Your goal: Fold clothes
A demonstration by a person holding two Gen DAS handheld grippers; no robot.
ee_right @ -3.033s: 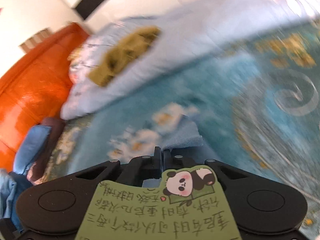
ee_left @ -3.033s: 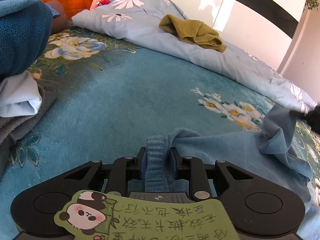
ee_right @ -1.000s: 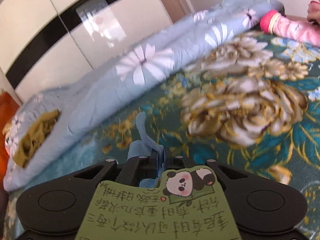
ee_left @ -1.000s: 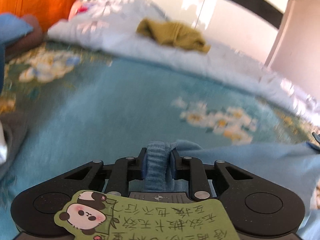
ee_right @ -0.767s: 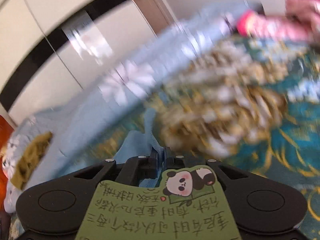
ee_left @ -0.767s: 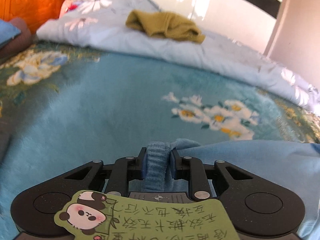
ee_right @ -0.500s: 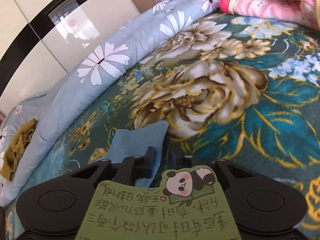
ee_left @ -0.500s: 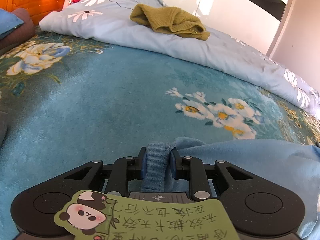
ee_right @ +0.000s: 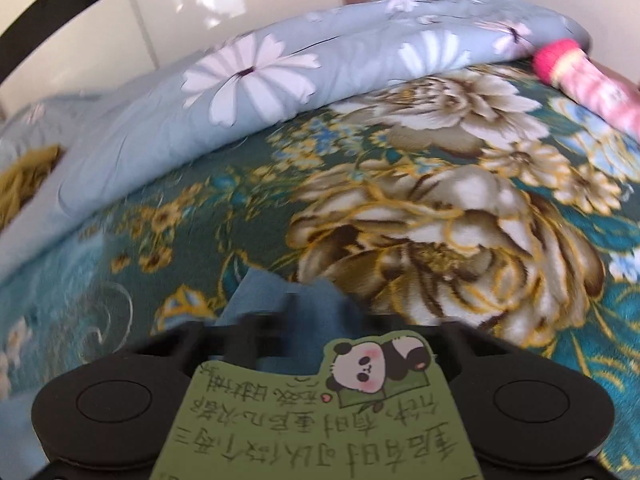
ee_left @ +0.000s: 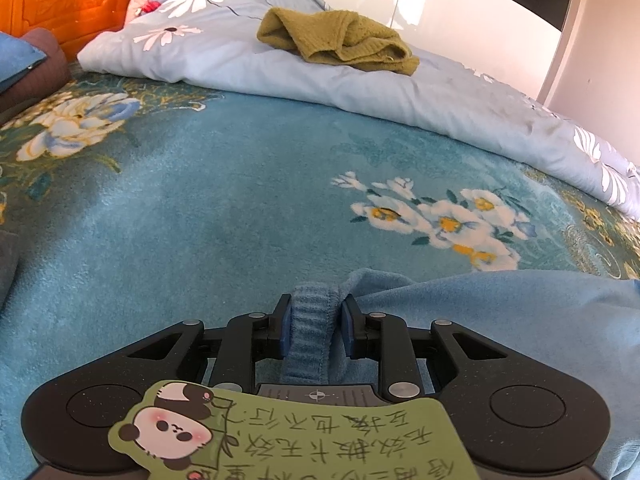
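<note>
A light blue fleece garment (ee_left: pixel 500 312) lies on the teal flowered bed cover (ee_left: pixel 224 208), spread out to the right. My left gripper (ee_left: pixel 314 320) is shut on its ribbed hem, which stands up between the blue pads. In the blurred right wrist view, a corner of the same blue garment (ee_right: pixel 272 292) lies flat on the cover. My right gripper (ee_right: pixel 328 314) is open over that corner, its fingers apart and not pinching the cloth.
A pale blue daisy-print quilt (ee_left: pixel 400 92) is bunched along the far side, with an olive knitted garment (ee_left: pixel 340 40) on top. An orange headboard (ee_left: pixel 60 4) stands at the back left. A pink sleeve (ee_right: pixel 584 76) lies at the far right.
My right gripper carried the garment's corner out to the right, laid it flat on the cover and opened. The left gripper has kept its hold on the hem throughout.
</note>
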